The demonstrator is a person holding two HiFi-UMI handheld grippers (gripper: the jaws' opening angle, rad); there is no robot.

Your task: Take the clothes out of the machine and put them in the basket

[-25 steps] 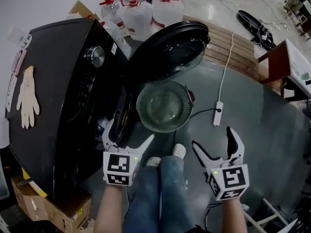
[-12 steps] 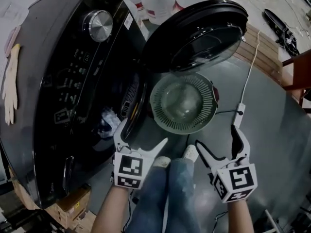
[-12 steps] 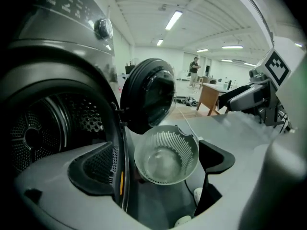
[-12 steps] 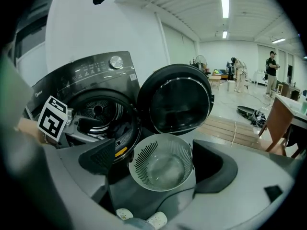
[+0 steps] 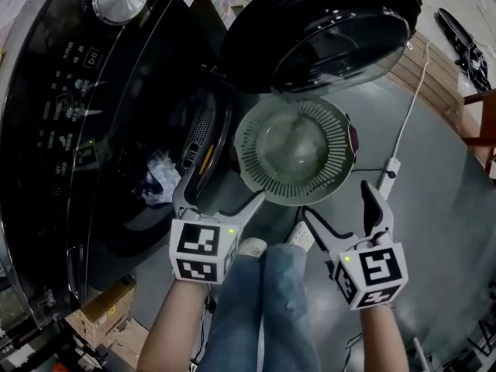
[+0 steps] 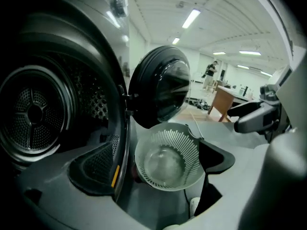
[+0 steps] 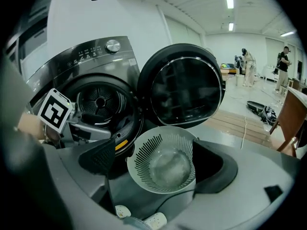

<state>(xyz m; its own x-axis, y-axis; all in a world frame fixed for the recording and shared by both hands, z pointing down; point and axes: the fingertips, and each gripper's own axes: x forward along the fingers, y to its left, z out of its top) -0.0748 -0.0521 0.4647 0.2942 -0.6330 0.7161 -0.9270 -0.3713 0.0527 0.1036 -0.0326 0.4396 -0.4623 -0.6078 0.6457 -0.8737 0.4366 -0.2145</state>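
Two, jaws apart, empty: left gripper (image 5: 223,191), right gripper (image 5: 335,200) | clothes (image 5: 159,180) crumpled, pale, inside machine (image 5: 46,130)

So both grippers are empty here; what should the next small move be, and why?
Probably ease the left gripper forward into the drum toward the clothes. Its jaws stand apart on nothing, it sits nearest the opening, the door is swung open, and the basket below looks empty, so nothing seems to have been taken out yet.
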